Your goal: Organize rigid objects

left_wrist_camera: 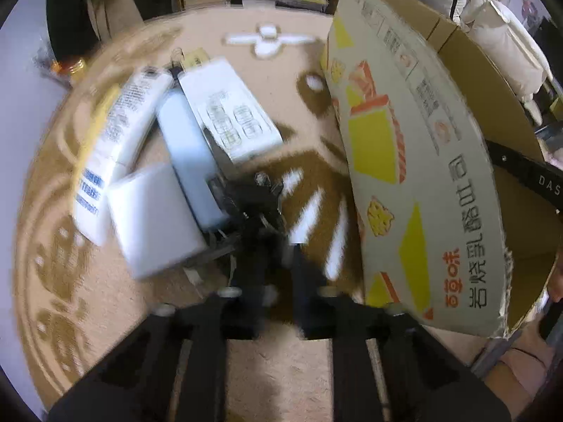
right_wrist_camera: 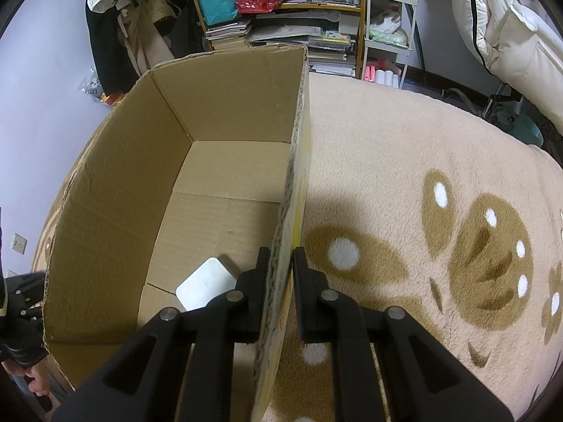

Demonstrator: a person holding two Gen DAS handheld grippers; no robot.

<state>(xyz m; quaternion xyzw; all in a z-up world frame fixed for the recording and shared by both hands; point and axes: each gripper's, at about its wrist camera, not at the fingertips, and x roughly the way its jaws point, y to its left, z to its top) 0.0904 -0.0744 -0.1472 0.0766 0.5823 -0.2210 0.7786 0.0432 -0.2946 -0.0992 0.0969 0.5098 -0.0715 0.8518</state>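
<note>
The left wrist view is motion-blurred. My left gripper (left_wrist_camera: 278,256) is nearly shut on a black bundle with metal key-like bits (left_wrist_camera: 258,204) just above the carpet. Beside it lies a pile of white boxes: one printed with icons (left_wrist_camera: 228,105), a long pale one (left_wrist_camera: 186,147), a plain block (left_wrist_camera: 151,218) and a white-and-yellow packet (left_wrist_camera: 119,123). The printed cardboard box (left_wrist_camera: 404,140) stands to the right. My right gripper (right_wrist_camera: 280,256) is shut on the right wall of that cardboard box (right_wrist_camera: 225,105). A white rounded slab (right_wrist_camera: 206,283) lies on the box floor.
A beige carpet with brown patterns (right_wrist_camera: 404,176) covers the floor. Shelves with books and bottles (right_wrist_camera: 316,35) and a white cart (right_wrist_camera: 387,28) stand at the back. White bedding (right_wrist_camera: 510,35) hangs at the right. A person's hand (right_wrist_camera: 35,383) shows at the lower left.
</note>
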